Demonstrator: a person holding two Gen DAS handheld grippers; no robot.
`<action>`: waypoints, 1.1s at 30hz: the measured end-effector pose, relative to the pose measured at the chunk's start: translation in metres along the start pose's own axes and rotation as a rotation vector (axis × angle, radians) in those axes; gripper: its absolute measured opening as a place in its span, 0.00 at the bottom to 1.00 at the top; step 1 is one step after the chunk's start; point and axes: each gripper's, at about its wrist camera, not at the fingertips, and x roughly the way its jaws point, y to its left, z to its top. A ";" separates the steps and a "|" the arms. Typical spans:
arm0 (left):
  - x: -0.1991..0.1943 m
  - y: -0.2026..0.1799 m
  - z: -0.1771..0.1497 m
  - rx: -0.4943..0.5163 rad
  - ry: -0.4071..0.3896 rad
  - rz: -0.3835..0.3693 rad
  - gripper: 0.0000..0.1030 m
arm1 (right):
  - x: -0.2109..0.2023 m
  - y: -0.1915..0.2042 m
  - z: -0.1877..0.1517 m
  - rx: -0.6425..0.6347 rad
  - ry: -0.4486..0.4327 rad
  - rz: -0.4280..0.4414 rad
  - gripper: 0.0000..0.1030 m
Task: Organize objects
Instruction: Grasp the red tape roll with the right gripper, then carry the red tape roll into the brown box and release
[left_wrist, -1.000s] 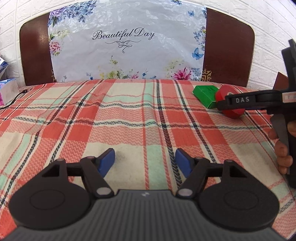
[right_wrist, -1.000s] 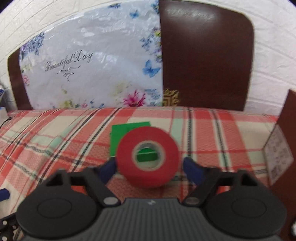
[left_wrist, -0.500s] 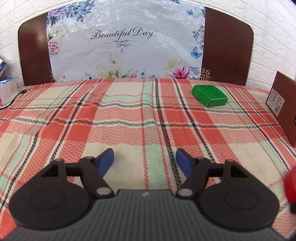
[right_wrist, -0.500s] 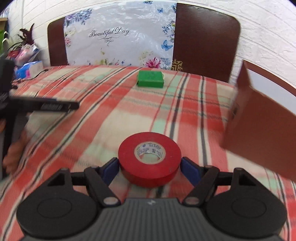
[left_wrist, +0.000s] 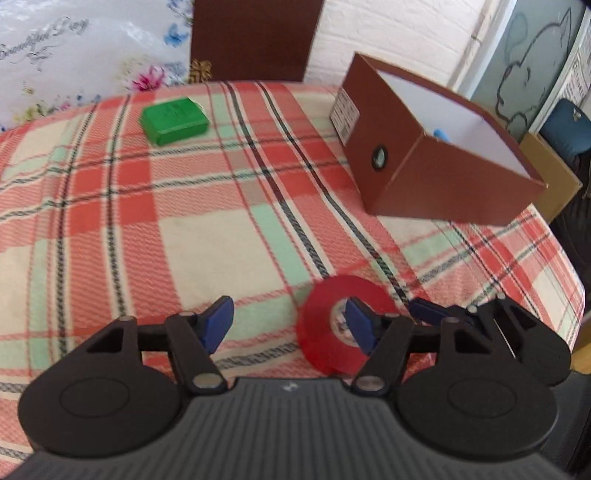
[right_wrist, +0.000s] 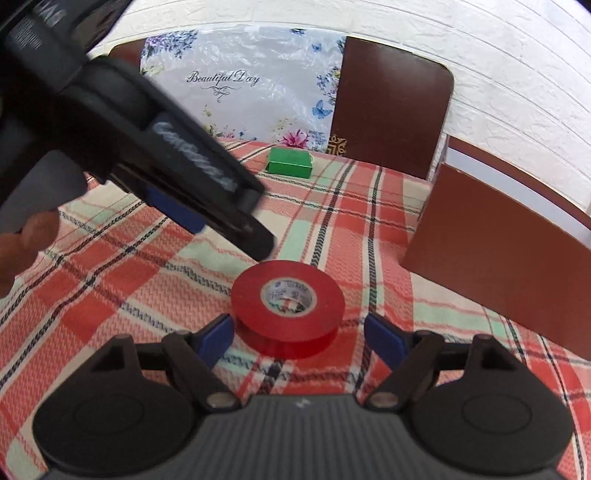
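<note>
**Red tape roll lies flat between the right gripper's parted pads**

The right gripper (right_wrist: 298, 334) stands with its blue pads wide apart, and its jaws have just been opening. The red tape roll (right_wrist: 288, 302) sits flat on the plaid bedcover (right_wrist: 110, 280) between those pads, with a visible gap on each side, so neither pad presses on it. The roll's white core label faces up.

The left gripper (left_wrist: 288, 325) is about half open and its jaws have just been closing a little; nothing lies between its pads. In the left wrist view its right pad overlaps the roll (left_wrist: 321, 332), but whether it touches it cannot be told. From the right wrist view the left gripper (right_wrist: 207, 206) reaches in from the upper left, its tip just above and behind the roll.

The roll lies toward the right edge of the bed, near the open brown box (left_wrist: 436, 173), which stands at that edge with a white inside. A green box (left_wrist: 173, 120) lies well apart, close to the headboard (right_wrist: 388, 110), where a flowered plastic sheet (right_wrist: 240, 96) hangs.
</note>
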 end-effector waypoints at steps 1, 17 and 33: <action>0.006 -0.001 -0.001 0.001 0.025 -0.005 0.67 | 0.003 0.000 0.000 0.000 0.005 0.002 0.78; -0.034 -0.086 0.087 0.172 -0.201 -0.098 0.30 | -0.036 -0.058 0.032 0.113 -0.330 -0.157 0.72; 0.026 -0.164 0.134 0.276 -0.222 0.115 0.58 | -0.003 -0.184 0.027 0.353 -0.305 -0.371 0.75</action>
